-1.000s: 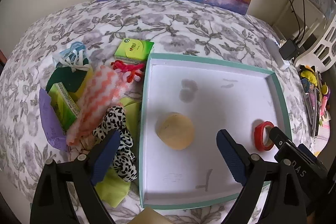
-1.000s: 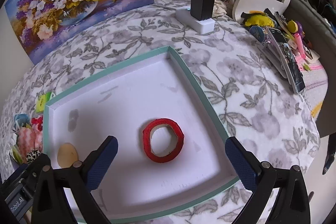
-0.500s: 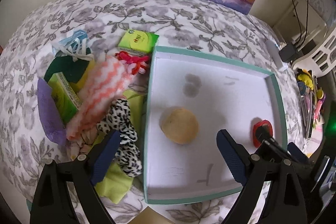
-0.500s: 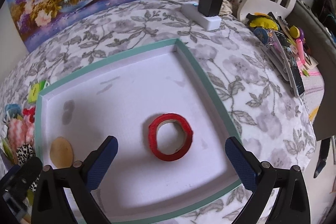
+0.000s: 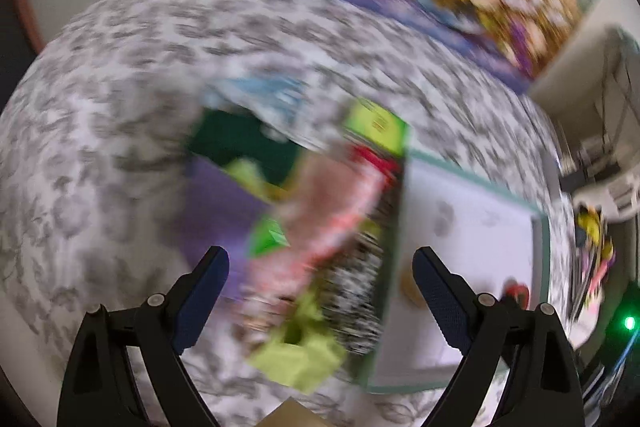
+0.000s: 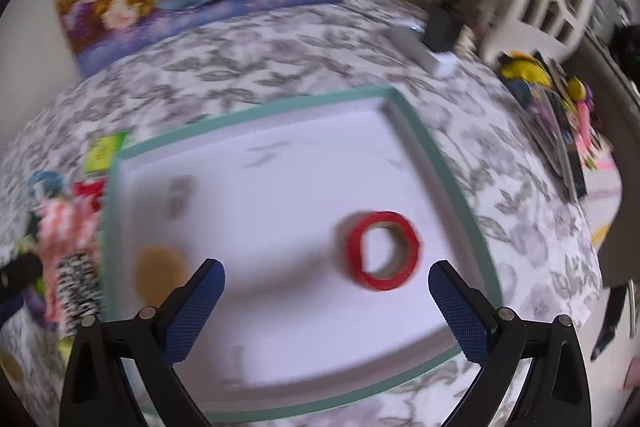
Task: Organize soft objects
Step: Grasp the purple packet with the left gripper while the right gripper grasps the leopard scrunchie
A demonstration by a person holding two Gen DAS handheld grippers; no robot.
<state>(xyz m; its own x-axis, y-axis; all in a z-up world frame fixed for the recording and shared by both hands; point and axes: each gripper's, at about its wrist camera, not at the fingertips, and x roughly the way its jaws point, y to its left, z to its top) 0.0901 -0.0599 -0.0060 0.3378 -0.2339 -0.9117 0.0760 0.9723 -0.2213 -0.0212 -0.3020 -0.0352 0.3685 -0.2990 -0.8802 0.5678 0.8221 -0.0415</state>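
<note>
Left tongs [image 5: 320, 267] now over pile [image 5: 320, 227]

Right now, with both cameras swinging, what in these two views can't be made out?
- Left wrist view: motion blur smears the pile of soft objects; single pieces and how they overlap are unreadable.
- Left wrist view: the red tape roll is half hidden behind the left gripper finger.
- Right wrist view: the pile is small, blurred, near the left edge.
- Right wrist view: clutter beyond the tray is too blurred to identify.
</note>
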